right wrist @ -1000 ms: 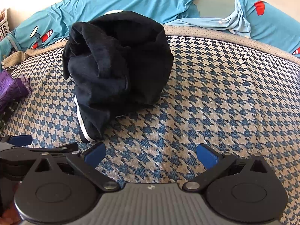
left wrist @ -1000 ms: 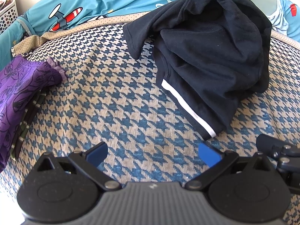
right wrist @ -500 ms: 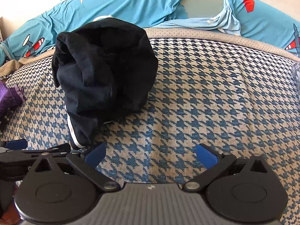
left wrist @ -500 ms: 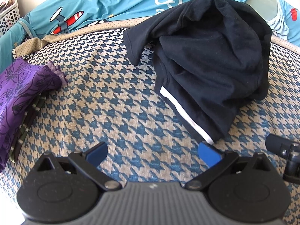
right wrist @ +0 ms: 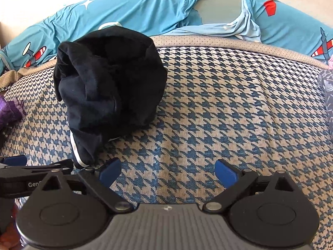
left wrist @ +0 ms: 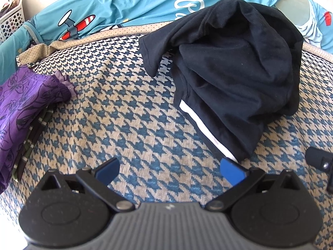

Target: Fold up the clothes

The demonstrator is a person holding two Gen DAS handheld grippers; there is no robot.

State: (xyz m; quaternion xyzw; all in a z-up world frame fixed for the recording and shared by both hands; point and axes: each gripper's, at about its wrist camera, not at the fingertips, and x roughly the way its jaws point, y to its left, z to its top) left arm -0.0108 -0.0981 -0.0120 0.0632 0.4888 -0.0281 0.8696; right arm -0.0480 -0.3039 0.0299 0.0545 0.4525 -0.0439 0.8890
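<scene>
A bed (right wrist: 229, 108) covered in a blue-and-beige houndstooth cloth carries everything here, with a dotted beige border along its far edge and, behind that, a turquoise sheet (left wrist: 129, 6) printed with red-and-white aeroplanes; a perforated white basket (left wrist: 10, 24) stands at the far left in the left wrist view. Pale script shows on the turquoise sheet but is half hidden behind the clothing and cannot be read, and the side of the left gripper reads "Gen" before the right gripper's body covers the rest. The black garment (left wrist: 235, 77), crumpled in a heap with a white stripe along one edge, lies on the bed toward its far side, its striped lower end reaching just beside the left gripper's right finger. A purple patterned cloth (left wrist: 22, 108) lies folded at the left edge. The left gripper (left wrist: 169, 169) has its fingers spread with only bedcover between them. The right gripper (right wrist: 167, 170) has fingers spread too, though they have just been closing slightly, with nothing between them. Compared with a second ago, the garment sits nearer to both grippers.
</scene>
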